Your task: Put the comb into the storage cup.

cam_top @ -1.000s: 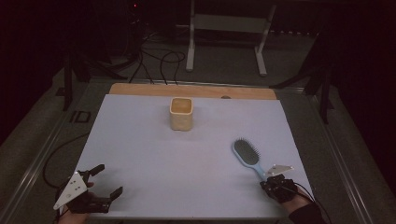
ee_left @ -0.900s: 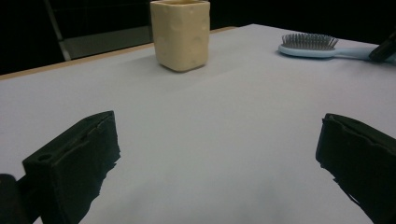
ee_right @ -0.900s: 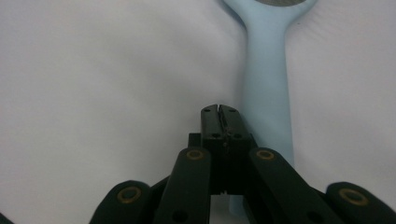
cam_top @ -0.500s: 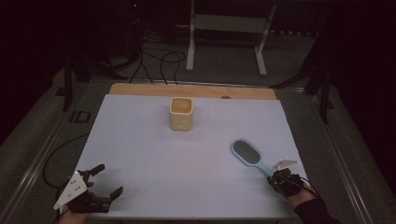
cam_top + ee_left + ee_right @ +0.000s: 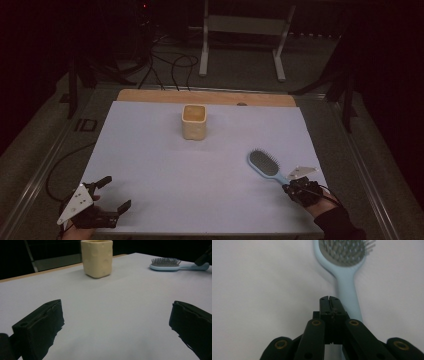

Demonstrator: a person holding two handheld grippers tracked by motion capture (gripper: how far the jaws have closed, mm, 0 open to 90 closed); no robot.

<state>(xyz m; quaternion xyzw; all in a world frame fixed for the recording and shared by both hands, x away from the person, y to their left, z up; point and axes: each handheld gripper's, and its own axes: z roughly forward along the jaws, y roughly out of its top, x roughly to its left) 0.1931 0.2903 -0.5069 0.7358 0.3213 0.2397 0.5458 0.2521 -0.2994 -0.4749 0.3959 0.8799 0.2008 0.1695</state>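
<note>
The right gripper (image 5: 329,298), jaws pressed together and empty, sits beside the light-blue plastic hairbrush (image 5: 344,272); the left gripper (image 5: 117,322) gapes wide, holding nothing.

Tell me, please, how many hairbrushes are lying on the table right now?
1. The hairbrush lies bristles up on the right near part of the table, its handle pointing toward the right gripper. Nothing seems to be hiding another.
</note>
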